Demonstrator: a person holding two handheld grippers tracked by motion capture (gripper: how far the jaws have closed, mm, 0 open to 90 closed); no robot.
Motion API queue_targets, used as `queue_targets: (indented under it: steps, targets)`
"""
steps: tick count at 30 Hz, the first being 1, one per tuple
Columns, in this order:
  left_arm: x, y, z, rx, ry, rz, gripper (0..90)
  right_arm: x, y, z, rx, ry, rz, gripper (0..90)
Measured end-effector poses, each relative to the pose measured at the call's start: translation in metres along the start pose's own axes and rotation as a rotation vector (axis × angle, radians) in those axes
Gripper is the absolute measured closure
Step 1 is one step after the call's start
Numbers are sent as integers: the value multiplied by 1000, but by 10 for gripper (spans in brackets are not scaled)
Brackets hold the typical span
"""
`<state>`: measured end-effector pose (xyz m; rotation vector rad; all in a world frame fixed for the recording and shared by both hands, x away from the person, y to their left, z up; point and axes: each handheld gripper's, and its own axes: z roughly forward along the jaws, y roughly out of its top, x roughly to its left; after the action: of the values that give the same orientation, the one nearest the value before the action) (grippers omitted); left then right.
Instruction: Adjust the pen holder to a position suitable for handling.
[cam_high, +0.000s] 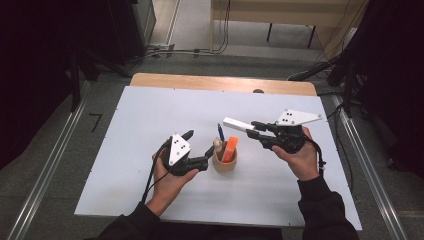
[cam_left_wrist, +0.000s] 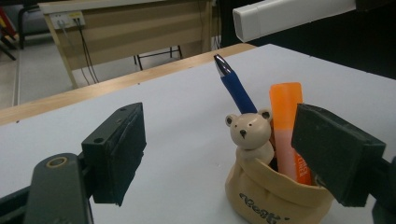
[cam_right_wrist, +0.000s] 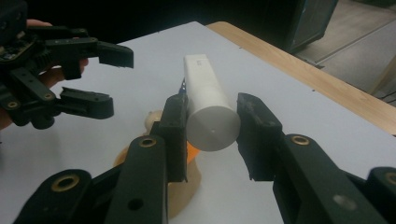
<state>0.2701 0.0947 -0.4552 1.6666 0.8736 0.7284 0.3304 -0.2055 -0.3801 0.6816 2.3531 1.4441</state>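
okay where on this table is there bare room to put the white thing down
Most of the white mat is bare: the far stretch up to the wooden edge, the left side, and the right side beyond the right gripper. It is crowded only mid-table, where the holder sits between the open left gripper and the held white tube.

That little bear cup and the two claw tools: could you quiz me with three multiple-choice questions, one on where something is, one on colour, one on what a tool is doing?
1. Where does the bear cup stand?
A. on the floor
B. on the white table, beside the left gripper
C. on the far desk

2. What colour is the marker in the cup?
A. orange
B. green
C. black

3. What is the right gripper doing?
A. hanging open
B. gripping the blue pen
C. gripping a white tube

Answers: B, it sits by the open left fingers; A, the left gripper view shows orange; C, both fingers press the tube's sides.
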Motion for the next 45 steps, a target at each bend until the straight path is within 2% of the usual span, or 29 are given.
queue_targets:
  steps: [6, 8, 9, 12, 17, 24, 29, 31, 34, 37, 40, 45]
  targets:
    - [-3, 0, 0, -2, 15, 31, 178, 8, 4, 1, 6, 17, -15, 633]
    - [-5, 0, 0, -8, 40, 67, 177, 13, 5, 4, 13, 30, -25, 633]
    - [-5, 0, 0, -8, 40, 67, 177, 14, 6, 5, 15, 38, -31, 633]
    - [-11, -1, 0, -11, 55, 122, 178, 19, 6, 9, 23, 52, -42, 633]
    - [-14, -2, 1, -6, 57, 159, 180, 26, 6, 16, 41, 75, -54, 633]
    - [-15, -4, 2, -1, 64, 176, 187, 34, 5, 26, 70, 108, -56, 633]
    - [-18, -6, 2, -3, 85, 233, 205, 38, 4, 32, 88, 124, -55, 633]
    - [-21, -7, 2, -8, 89, 264, 226, 41, 3, 36, 101, 134, -62, 633]
    - [-26, -10, 2, -6, 102, 331, 253, 43, 2, 39, 114, 137, -59, 633]
    - [-31, -13, 2, -9, 114, 384, 333, 46, 1, 44, 133, 146, -58, 633]
    - [-32, -15, 3, 1, 125, 416, 351, 47, 0, 47, 140, 156, -54, 633]
    - [-32, -19, 6, 21, 144, 458, 472, 50, -1, 52, 159, 178, -42, 632]
